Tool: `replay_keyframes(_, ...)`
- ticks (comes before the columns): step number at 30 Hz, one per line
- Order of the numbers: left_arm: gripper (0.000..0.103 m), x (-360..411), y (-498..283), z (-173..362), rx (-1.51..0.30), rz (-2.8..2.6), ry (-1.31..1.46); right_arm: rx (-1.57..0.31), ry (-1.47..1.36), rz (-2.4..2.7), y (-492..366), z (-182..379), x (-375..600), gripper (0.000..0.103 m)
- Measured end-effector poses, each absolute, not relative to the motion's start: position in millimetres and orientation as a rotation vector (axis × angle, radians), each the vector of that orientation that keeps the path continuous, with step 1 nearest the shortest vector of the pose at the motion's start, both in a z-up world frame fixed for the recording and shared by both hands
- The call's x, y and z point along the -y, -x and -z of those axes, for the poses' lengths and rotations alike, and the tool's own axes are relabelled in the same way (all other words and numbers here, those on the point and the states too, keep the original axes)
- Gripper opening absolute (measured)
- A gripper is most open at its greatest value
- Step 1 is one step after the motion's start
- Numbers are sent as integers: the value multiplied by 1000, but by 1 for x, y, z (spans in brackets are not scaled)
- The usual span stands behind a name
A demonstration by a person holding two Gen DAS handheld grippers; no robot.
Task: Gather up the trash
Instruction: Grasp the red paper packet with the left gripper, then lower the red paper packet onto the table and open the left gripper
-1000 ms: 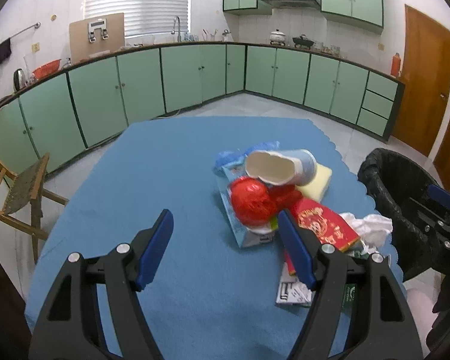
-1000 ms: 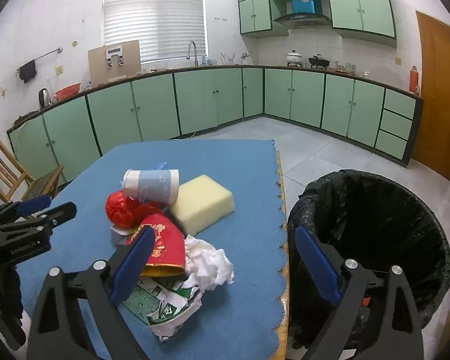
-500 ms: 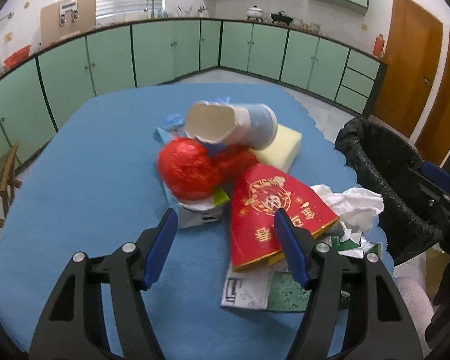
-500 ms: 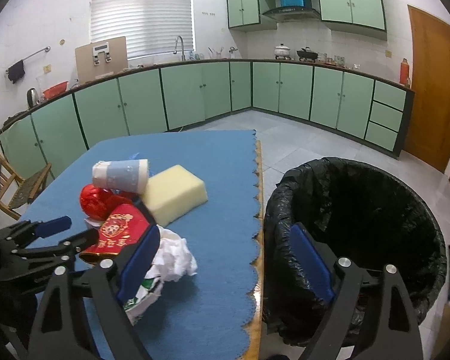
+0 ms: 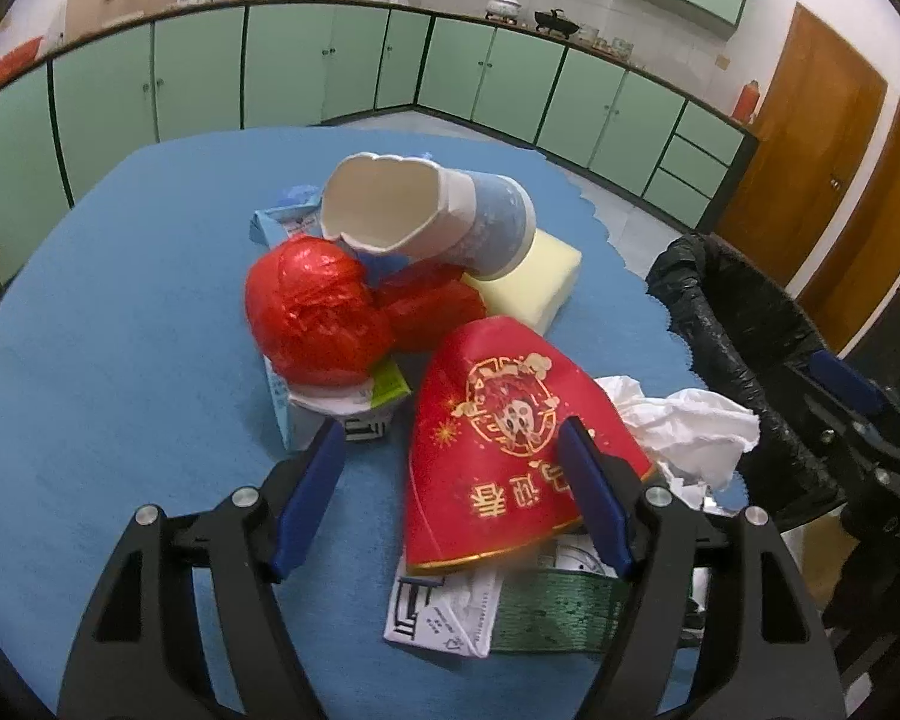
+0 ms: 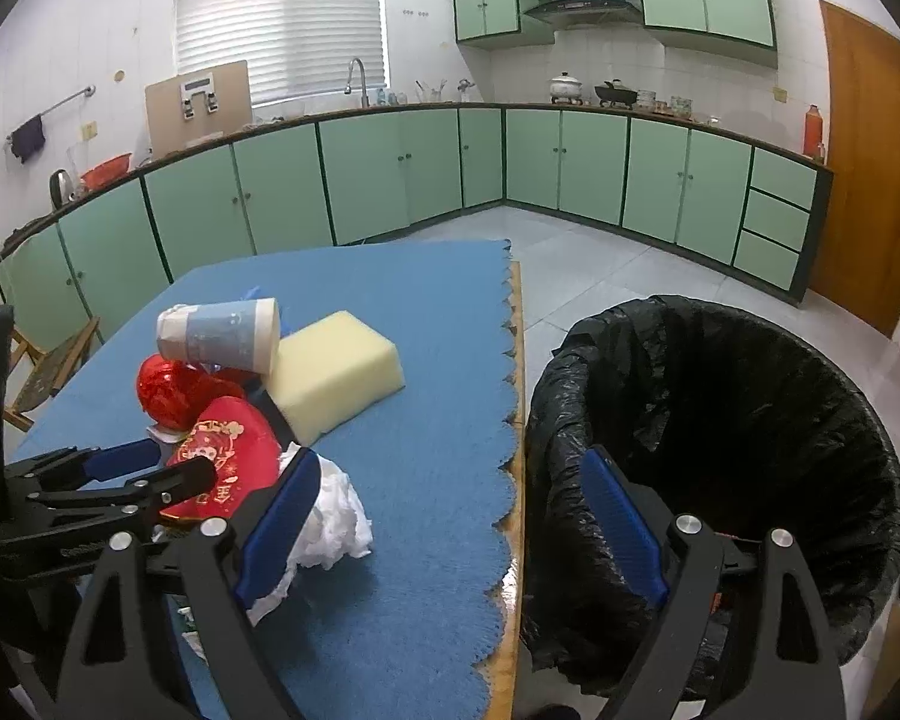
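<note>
A pile of trash lies on the blue table point(image 5: 120, 360): a red paper cone point(image 5: 498, 420), a red crumpled bag point(image 5: 312, 312), a torn white and blue cup point(image 5: 426, 216), a yellow sponge point(image 5: 534, 288), white tissue point(image 5: 684, 426) and a flat printed carton point(image 5: 450, 606). My left gripper point(image 5: 450, 480) is open, its fingers on either side of the red cone, low over the table. My right gripper point(image 6: 450, 504) is open and empty, over the table edge beside the black-lined bin point(image 6: 750, 420). The cone point(image 6: 228, 450), sponge point(image 6: 336, 366) and tissue point(image 6: 336, 516) also show in the right wrist view.
Green kitchen cabinets point(image 6: 390, 174) run along the far walls. A wooden chair point(image 6: 48, 360) stands left of the table. A wooden door point(image 6: 870, 168) is at the right. The bin stands on the floor by the table's scalloped right edge point(image 6: 510, 396).
My left gripper has moved forward and down until its open fingers straddle the red cone. My right gripper has shifted slightly toward the bin.
</note>
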State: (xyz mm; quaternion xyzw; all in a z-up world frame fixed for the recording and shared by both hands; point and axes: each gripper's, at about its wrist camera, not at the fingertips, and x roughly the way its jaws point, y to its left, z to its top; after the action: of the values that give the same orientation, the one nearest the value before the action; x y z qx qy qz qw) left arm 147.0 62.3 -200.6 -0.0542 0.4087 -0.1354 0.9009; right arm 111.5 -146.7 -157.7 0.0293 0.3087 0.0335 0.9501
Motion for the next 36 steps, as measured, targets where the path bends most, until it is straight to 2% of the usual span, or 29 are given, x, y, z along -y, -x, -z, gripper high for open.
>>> replay_keyframes(2,59,-61,-147,202,-854,312,139,-631,-55,-72,-113,158,146,86)
replay_keyframes(3,50,-61,-147,202,-855,321,144,-633,-53,-74,-113,158,145,86)
replay_keyframes(5,46,-56,-145,200,-847,325,128,-637,-51,-76,-114,159,144,86)
replay_keyframes(7,36,-53,-143,199,-835,311,113,-639,-50,-78,-115,158,142,86)
replay_keyframes(18,26,-52,-127,173,-756,275,71,-604,-26,-84,-112,142,135,86)
replay_keyframes(27,24,-61,-108,134,-661,280,75,-547,-26,-100,-108,116,127,85)
replay_keyframes(36,23,-112,-89,110,-585,147,70,-505,-7,-186,-116,99,91,85)
